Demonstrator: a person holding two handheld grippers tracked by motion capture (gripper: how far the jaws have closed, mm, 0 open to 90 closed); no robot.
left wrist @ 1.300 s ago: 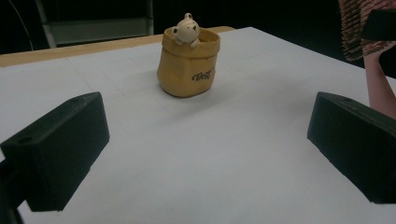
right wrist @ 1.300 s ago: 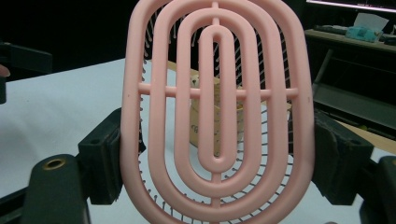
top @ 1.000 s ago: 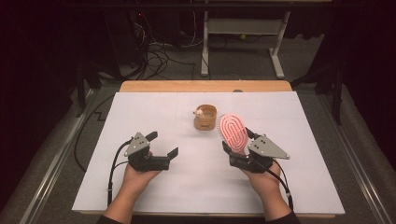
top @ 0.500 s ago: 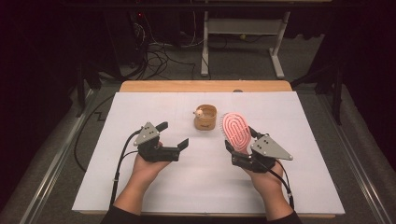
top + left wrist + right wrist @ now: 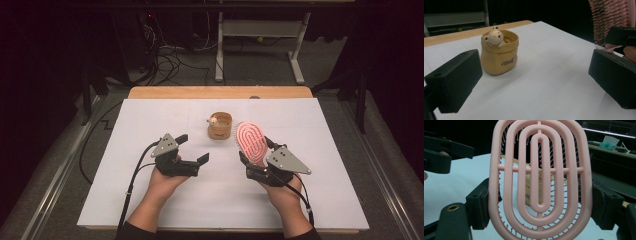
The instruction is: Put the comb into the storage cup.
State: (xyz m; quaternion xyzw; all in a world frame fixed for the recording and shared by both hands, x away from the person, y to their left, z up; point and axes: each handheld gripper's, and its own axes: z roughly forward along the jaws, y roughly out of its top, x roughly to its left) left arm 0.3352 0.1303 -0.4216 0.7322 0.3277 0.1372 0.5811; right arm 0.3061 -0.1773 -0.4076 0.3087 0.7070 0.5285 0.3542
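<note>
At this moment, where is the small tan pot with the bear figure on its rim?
In the high view the small tan bear pot stands on the white table sheet, near its far middle. The pink oval hairbrush, clamped in the right gripper, is just to its right.

Spread wide, the left gripper [image 5: 534, 90] has black fingers [image 5: 454, 80] at eight and four o'clock. A bear-faced tan pot [image 5: 499, 53] stands on the white surface [image 5: 549, 75] toward eleven; pink brush bristles [image 5: 609, 17] at two.

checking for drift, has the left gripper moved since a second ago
Yes. The left gripper has shifted right, toward the bear pot, which stayed put, and its jaws are open.
</note>
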